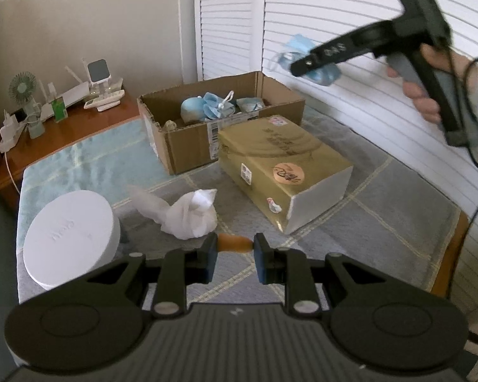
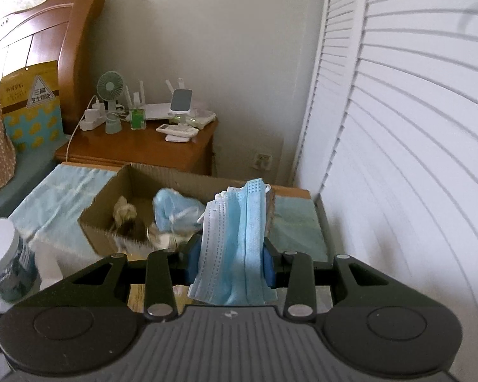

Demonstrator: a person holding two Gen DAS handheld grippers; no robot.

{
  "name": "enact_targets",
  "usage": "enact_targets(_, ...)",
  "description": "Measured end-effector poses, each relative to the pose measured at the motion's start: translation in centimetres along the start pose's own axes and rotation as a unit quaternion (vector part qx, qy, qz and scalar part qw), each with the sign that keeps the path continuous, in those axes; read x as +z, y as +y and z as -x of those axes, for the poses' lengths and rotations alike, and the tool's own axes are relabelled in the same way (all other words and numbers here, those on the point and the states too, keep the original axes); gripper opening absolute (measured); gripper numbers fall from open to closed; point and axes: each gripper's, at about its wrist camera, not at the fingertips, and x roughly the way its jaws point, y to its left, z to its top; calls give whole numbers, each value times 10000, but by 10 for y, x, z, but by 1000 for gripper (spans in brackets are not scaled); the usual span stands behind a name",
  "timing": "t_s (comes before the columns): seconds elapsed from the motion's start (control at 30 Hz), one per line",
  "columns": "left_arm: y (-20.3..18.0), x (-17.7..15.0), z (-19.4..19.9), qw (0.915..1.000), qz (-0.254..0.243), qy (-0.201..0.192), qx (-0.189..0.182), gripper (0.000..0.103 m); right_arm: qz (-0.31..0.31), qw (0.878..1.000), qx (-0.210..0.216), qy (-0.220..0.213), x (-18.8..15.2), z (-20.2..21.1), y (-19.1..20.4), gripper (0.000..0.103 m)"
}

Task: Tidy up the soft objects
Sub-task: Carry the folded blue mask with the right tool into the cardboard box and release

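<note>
My right gripper point(image 2: 231, 262) is shut on a blue face mask point(image 2: 235, 242) and holds it in the air above the open cardboard box point(image 2: 105, 203). It also shows in the left wrist view point(image 1: 315, 60), high over the box point(image 1: 188, 146), with the mask point(image 1: 302, 60) hanging from it. The box holds several blue soft items point(image 1: 207, 106). My left gripper point(image 1: 234, 251) is open, low over the cloth-covered table point(image 1: 382, 222). A small orange object point(image 1: 234, 244) lies between its fingertips. A white knotted cloth bundle point(image 1: 191, 216) lies just beyond it.
A gold box point(image 1: 283, 165) lies beside the cardboard box. A white round container point(image 1: 70, 238) stands at the left. A wooden nightstand point(image 2: 137, 149) behind holds a fan, chargers and small devices. White louvered doors point(image 2: 414, 159) close off the right side.
</note>
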Motion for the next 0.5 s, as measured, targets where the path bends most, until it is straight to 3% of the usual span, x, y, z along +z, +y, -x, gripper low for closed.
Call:
enact_targets(0.27,7,7,-9,10000,33,82,38,23,-6,9999,87,71,24,-54,-1,44)
enact_targets(0.3,7,8,-9,10000,37,74,36,23,2,9999,73,105,26,-61,-1,50)
enact_targets(0.37,8,10,-10,10000,49,57,32,23,-36,9999,56,131,25,-71,-2,80)
enact_targets(0.43,8,12,-10,10000,56,36,28,23,-64,9999,-28,77,23,-74,-4,95)
enact_targets(0.5,8,13,-11,10000,57,25,33,23,-103,9999,27,61,18,-71,-6,98)
